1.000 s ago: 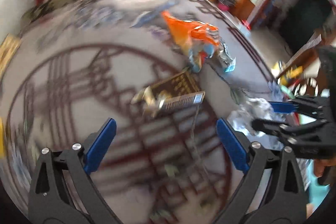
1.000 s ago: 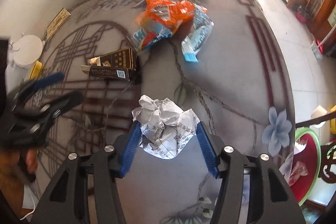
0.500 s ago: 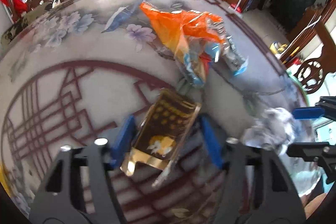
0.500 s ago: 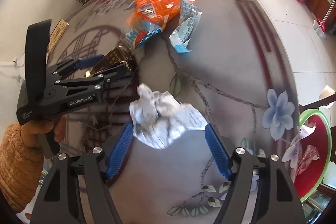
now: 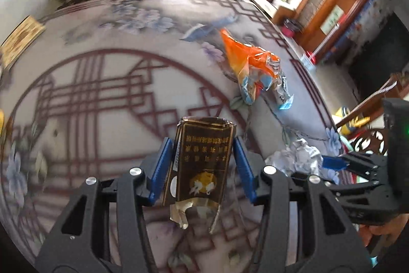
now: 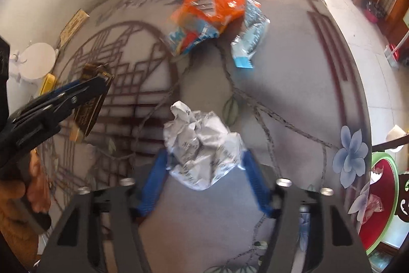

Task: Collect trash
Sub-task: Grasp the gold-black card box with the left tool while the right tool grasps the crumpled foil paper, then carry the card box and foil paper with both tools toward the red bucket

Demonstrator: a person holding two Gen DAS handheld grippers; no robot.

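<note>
Both grippers loaded: brown-gold carton in the left, crumpled paper in the right.

Left gripper [image 5: 203, 165] clamps a flattened brown-and-gold carton [image 5: 202, 165] between its blue pads, torn end toward the camera; seen side-on from the right wrist, the carton [image 6: 89, 104] hangs tilted above the patterned table [image 5: 102, 99]. Right gripper [image 6: 204, 170] has its pads pressed against both sides of a crumpled paper ball [image 6: 202, 145]; whether the ball is off the table cannot be told. An orange snack wrapper [image 6: 207, 9] and a blue-white wrapper [image 6: 249, 42] lie touching, further across the table. A red basin with a green rim [image 6: 381, 204] sits beyond the table's right edge, scraps inside.
</note>
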